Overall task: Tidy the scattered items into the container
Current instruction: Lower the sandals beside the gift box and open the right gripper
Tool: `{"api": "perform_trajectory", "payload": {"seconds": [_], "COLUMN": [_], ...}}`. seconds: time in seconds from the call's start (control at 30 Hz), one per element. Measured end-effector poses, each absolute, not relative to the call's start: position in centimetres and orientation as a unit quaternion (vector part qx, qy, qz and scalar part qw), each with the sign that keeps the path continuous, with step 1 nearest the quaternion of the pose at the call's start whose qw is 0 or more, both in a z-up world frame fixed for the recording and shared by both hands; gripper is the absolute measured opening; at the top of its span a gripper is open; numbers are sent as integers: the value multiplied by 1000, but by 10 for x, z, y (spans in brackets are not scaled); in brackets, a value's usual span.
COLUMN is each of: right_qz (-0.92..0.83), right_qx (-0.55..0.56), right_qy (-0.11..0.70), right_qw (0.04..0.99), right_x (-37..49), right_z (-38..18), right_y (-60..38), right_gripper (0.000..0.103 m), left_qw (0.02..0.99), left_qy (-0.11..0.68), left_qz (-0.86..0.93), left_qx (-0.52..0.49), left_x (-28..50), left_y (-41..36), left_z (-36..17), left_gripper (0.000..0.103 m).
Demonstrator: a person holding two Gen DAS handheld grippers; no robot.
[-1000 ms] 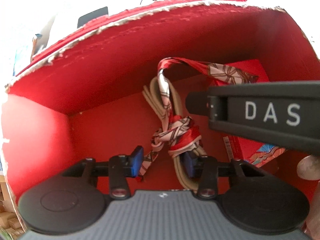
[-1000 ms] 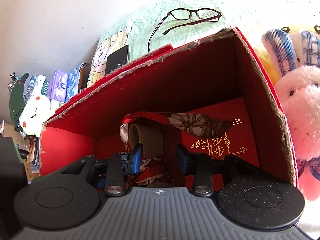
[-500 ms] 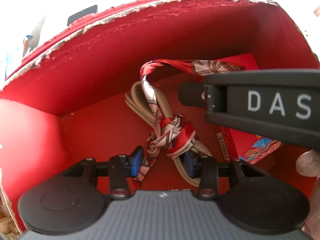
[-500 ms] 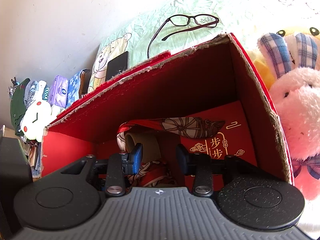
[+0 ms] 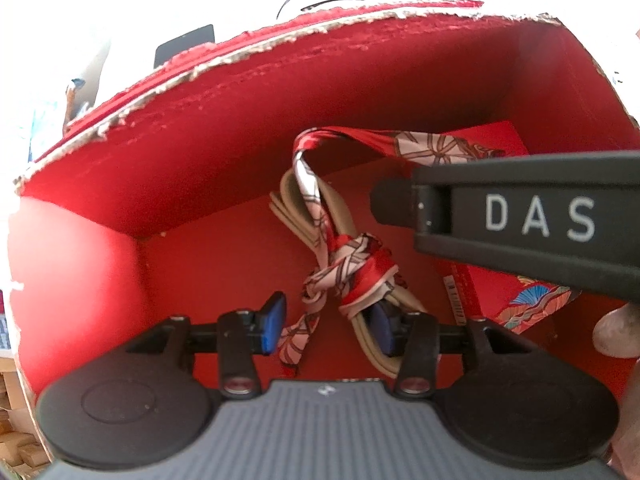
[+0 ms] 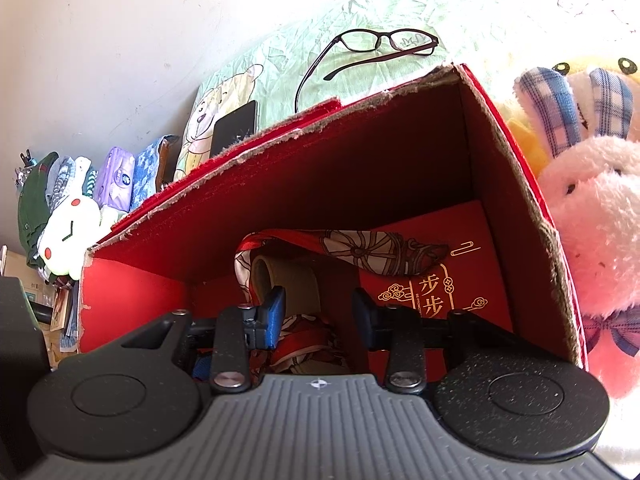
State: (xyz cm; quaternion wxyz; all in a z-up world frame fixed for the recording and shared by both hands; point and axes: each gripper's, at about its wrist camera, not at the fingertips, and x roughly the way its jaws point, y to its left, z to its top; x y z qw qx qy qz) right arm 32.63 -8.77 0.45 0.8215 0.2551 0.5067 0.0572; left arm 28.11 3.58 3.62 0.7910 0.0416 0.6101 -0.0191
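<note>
A red cardboard box [image 5: 240, 128] with torn edges holds a red patterned scarf [image 5: 348, 264] knotted around a coiled beige belt [image 5: 288, 200], and a flat red gift box [image 6: 440, 276] with gold characters. My left gripper [image 5: 326, 320] is open inside the box, its blue pads either side of the scarf's loose end and the belt. My right gripper [image 6: 318, 314] is open above the box opening [image 6: 360, 184], over the scarf [image 6: 360, 244] and belt [image 6: 288, 280]. Its body, marked DAS [image 5: 540, 220], crosses the left wrist view.
Black-framed glasses [image 6: 384, 44] and a dark phone [image 6: 234, 128] lie on the green bedsheet behind the box. Plush toys [image 6: 592, 200] crowd the box's right side. More soft toys and packets [image 6: 80, 208] line the wall at left.
Both grippers have pulled back and up slightly from the box. The scarf and belt stay in place on the box floor. Both stay open.
</note>
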Motion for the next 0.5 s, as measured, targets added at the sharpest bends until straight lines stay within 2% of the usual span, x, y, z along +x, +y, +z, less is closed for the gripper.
{"api": "perform_trajectory", "payload": {"seconds": [0.4, 0.43, 0.5], "right_qz": [48, 47, 30], "right_qx": [235, 232, 220], "right_qy": [507, 506, 504], "right_qw": [828, 829, 835], "right_x": [324, 324, 321], "right_z": [8, 9, 13], "right_y": [-84, -84, -84], "right_gripper": [33, 35, 45], "left_qw": [810, 811, 813], "left_qy": [585, 583, 580], "left_qz": [4, 7, 10], "left_qx": [43, 42, 39], "left_x": [282, 282, 283], "left_y": [60, 61, 63], "left_z": [4, 4, 5], "left_gripper": [51, 51, 52]}}
